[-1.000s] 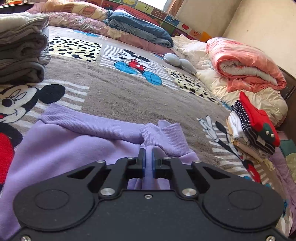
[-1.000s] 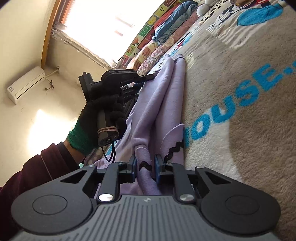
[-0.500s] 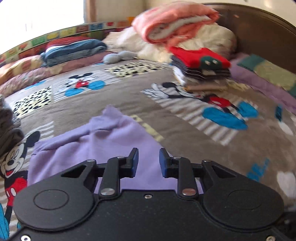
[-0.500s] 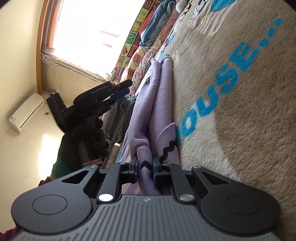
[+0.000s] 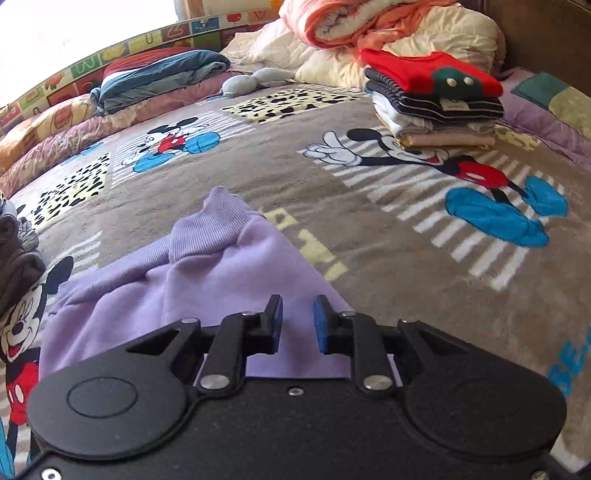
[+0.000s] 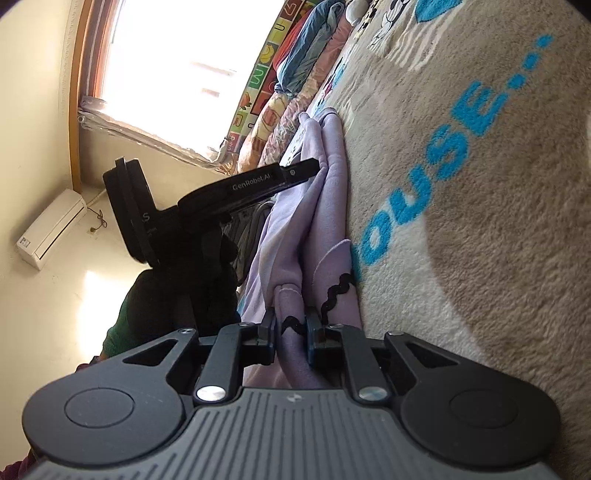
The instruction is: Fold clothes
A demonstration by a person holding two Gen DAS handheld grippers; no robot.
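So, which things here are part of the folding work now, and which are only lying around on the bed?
In the job:
- purple sweatshirt
- right tool, shut on its edge
- left tool, open above it

Lying about:
- folded clothes stack
- pink quilt
- blue bedding
- grey soft toy

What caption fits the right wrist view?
Right gripper pinches the lilac garment on the bed blanket; left gripper hovers open.

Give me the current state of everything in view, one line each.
Left gripper: fingers apart, nothing between them, over the garment.
Right gripper: fingers shut on the garment's edge with the black wavy trim.
Purple garment: partly folded, lying on the blanket.
Folded clothes stack: neat pile, red item on top.
Blanket: spread flat on the bed.
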